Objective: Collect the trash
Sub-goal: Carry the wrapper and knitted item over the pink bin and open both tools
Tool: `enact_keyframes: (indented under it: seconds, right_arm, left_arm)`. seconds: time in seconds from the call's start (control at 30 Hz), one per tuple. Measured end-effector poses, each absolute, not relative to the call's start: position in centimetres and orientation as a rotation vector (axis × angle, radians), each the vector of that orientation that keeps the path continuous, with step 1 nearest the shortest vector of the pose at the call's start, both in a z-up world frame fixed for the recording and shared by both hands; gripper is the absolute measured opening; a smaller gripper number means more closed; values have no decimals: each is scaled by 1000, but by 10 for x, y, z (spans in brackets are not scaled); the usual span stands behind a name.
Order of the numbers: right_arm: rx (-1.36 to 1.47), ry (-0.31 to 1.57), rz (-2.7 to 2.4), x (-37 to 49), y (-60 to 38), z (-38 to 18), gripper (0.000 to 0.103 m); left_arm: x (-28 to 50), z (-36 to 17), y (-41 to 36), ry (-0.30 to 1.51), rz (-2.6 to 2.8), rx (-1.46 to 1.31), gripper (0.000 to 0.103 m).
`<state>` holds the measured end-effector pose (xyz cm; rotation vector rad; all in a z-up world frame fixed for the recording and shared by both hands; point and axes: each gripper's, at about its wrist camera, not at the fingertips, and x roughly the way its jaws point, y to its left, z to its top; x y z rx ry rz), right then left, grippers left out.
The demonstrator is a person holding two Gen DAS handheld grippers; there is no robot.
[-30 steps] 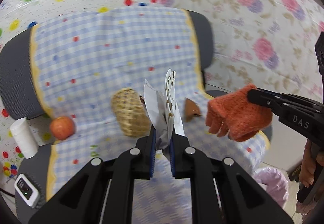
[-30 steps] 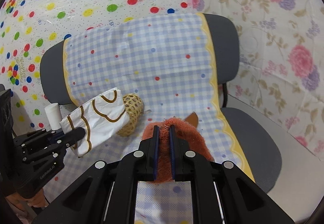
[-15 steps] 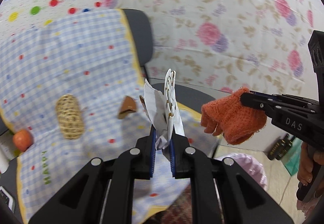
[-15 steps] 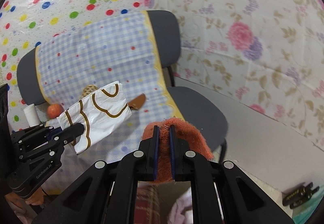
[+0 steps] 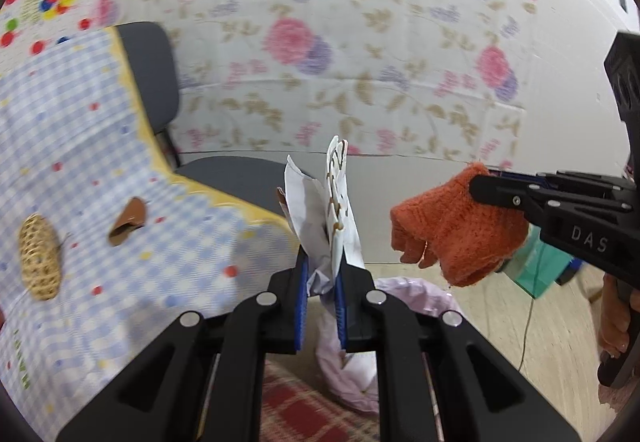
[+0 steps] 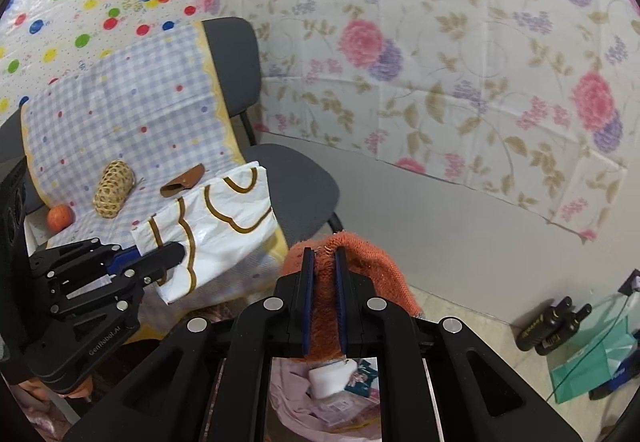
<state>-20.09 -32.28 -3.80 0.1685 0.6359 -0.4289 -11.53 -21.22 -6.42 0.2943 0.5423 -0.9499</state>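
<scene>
My left gripper [image 5: 322, 274] is shut on a white paper wrapper with brown scalloped lines [image 5: 336, 202], held upright; from the right wrist view the same wrapper [image 6: 216, 230] hangs off the left gripper [image 6: 176, 250] beside the chair. My right gripper [image 6: 323, 262] is shut on an orange knitted glove [image 6: 368, 258], which in the left wrist view dangles [image 5: 452, 230] from the right gripper [image 5: 480, 186]. Below both grippers sits a bin lined with a pale pink bag [image 6: 304, 398], seen also under the left fingers [image 5: 416, 294]. It holds a white packet and other scraps.
A grey chair [image 6: 304, 182] draped in a blue checked cloth [image 6: 120, 102] carries a woven oval object [image 6: 112, 188], a brown scrap [image 6: 182, 182] and an orange fruit [image 6: 60, 216]. Two black handsets [image 6: 556, 326] and a green bag [image 6: 592, 366] lie on the floor at right.
Both grippers have swung right, away from the chair seat toward the floor, each keeping its load. The pink-lined bin has come into view beneath them.
</scene>
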Motion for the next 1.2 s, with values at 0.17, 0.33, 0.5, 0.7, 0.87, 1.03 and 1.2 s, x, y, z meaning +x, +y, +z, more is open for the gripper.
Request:
enact_keyframes:
  seconds: [0.17,0.33,0.5,0.7,0.87,1.03,1.2]
  right_arm:
    - [183,638,-464,-215,-337,-39,11]
    - [214,641,-469,-221,-348,-48,11]
    - [263,664,-465,-218,-364,-65,15]
    - [317,727,-443,-210,-374,-90,27]
    - [297,706,-451,-211,-371,-82,40]
    - [286,661,-443,-211,-367,-67,40]
    - [271,633,-397,-196,-357,-56,40]
  left_arm:
    - [-123,-74,-239,580,-1016,327,10]
    - [-124,-82,-259,605,-1034,360,13]
    - [-113,-90,-269,669,-1049,355,34]
    - [-104,-84,-256,669,-1007,317,51]
    - [-94,-72,-238,629,-926,285,53]
    - [-87,-62,-219,592,-851,269,55]
    - [-79,-58,-200,585,-789,256,56]
